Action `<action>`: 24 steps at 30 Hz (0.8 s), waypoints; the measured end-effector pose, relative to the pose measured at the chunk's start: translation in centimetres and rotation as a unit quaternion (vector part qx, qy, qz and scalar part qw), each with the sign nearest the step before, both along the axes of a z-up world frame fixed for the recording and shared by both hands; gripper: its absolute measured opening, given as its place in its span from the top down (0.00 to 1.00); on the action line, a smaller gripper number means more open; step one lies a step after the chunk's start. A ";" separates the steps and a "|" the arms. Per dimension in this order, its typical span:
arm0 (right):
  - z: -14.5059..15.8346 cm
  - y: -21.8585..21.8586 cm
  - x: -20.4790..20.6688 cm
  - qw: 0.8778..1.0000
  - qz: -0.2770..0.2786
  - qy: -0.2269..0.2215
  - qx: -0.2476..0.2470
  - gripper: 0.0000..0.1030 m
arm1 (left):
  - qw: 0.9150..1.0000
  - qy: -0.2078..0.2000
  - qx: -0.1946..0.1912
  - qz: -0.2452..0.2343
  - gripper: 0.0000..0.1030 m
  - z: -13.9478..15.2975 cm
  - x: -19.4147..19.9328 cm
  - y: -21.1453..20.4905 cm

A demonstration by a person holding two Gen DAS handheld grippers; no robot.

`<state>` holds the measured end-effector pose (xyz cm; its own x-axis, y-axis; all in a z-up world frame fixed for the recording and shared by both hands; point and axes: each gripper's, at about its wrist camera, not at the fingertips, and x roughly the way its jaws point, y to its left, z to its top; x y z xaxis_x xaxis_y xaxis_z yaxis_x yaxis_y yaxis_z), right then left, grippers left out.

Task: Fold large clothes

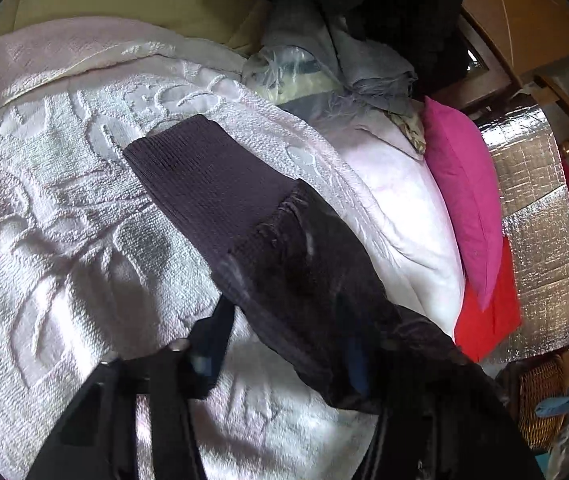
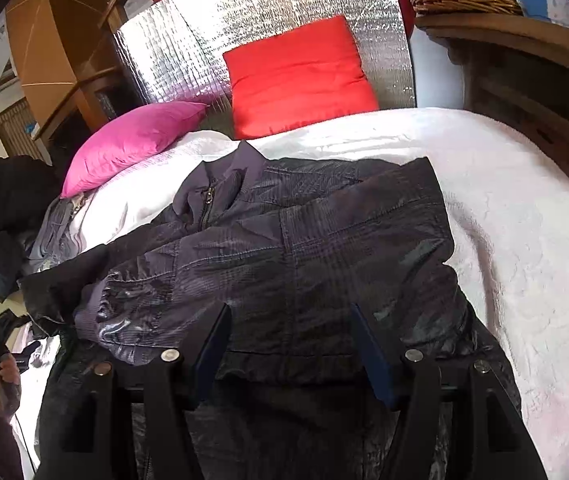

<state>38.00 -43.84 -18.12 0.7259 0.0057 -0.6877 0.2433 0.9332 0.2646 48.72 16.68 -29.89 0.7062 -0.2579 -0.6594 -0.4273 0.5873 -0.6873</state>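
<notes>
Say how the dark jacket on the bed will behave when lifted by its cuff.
The jacket will probably hang limp: its sleeve already drapes in soft folds. Its glossy shell looks slippery; the ribbed cuff likely grips better. Probably light, as the fabric looks thin.

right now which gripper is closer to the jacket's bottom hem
Right. The right gripper hovers just over the hem, jaws open; the left gripper is off at a sleeve.

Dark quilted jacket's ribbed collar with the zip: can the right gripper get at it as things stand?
Probably yes. The right gripper hangs open over the dark quilted jacket, and the ribbed collar lies uncovered ahead of it on the white bedspread, with nothing between.
</notes>
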 end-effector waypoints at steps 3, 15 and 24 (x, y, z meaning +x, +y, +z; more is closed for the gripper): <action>-0.1 -0.2 0.0 1.000 -0.001 0.001 -0.002 0.36 | 1.000 -0.005 0.018 0.007 0.86 0.2 0.0 0.0; 1.3 -2.8 -1.8 0.999 -0.038 -0.026 0.017 0.36 | 0.956 -0.190 0.193 -0.111 0.94 13.9 -4.2 -11.5; 2.0 -5.9 -3.5 0.995 -0.076 -0.044 0.052 0.36 | 0.890 -0.253 0.238 -0.297 0.94 16.0 -8.7 -27.4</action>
<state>34.52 -49.74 -16.14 0.7809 -0.0409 -0.6233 0.3511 0.8540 0.3838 40.03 -10.69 -13.85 0.7761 -0.4604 -0.4310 0.3481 0.8826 -0.3161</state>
